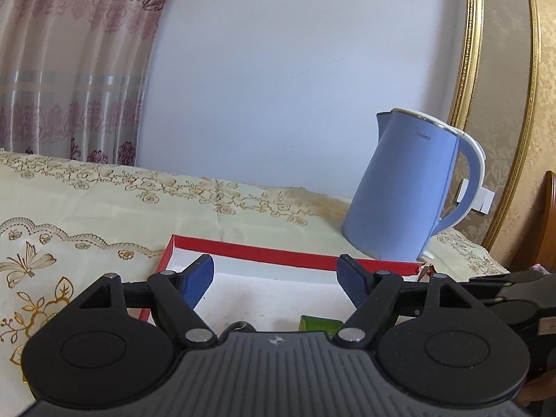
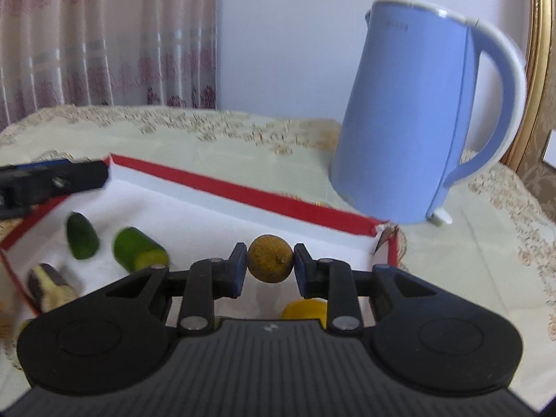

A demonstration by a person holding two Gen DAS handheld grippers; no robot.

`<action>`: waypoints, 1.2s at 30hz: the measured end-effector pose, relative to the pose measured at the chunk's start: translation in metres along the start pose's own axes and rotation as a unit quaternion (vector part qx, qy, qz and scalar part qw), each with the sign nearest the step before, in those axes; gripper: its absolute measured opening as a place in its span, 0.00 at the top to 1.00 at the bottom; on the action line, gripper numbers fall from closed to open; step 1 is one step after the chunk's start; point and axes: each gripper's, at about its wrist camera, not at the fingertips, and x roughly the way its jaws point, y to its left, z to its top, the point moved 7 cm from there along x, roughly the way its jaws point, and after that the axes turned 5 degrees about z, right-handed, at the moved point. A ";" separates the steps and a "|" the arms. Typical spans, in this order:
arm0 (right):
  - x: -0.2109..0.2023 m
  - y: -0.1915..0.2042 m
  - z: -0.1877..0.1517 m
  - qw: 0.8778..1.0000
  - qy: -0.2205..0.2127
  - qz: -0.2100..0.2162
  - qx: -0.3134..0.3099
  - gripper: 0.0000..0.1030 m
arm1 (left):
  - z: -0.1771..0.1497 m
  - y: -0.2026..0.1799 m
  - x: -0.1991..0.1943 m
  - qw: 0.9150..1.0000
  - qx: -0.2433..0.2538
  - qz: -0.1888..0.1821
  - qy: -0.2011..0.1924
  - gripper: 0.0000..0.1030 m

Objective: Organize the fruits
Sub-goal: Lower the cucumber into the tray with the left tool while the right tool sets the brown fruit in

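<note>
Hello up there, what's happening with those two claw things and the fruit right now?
Right gripper shut on small brownish-yellow fruit, above the red tray. Left gripper open, jaws empty, over the tray. Blue kettle stands behind the tray, clear of both.

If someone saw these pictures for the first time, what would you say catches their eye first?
Probably the tall pale-blue plastic kettle, standing on the cream embroidered tablecloth just behind the shallow red-rimmed white box. Next, the small round brownish-yellow fruit pinched in the right gripper over that box. In the box's left part lie two green cucumber pieces, while the left gripper is open and empty.
</note>
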 end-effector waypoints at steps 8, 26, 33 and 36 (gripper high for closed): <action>0.011 0.000 -0.006 1.000 0.009 0.002 0.000 0.74 | -0.002 -0.001 0.002 1.000 0.003 -0.002 0.008 0.25; 0.019 -0.004 -0.008 0.999 0.039 -0.006 0.000 0.75 | -0.004 -0.002 0.005 1.000 0.004 -0.003 0.017 0.25; 0.018 -0.001 -0.007 0.999 0.039 -0.007 0.001 0.70 | -0.006 -0.002 0.006 1.000 0.007 -0.004 0.021 0.24; 0.010 -0.002 -0.005 0.999 0.029 -0.014 0.000 0.68 | -0.006 -0.002 0.006 1.000 0.005 -0.003 0.020 0.24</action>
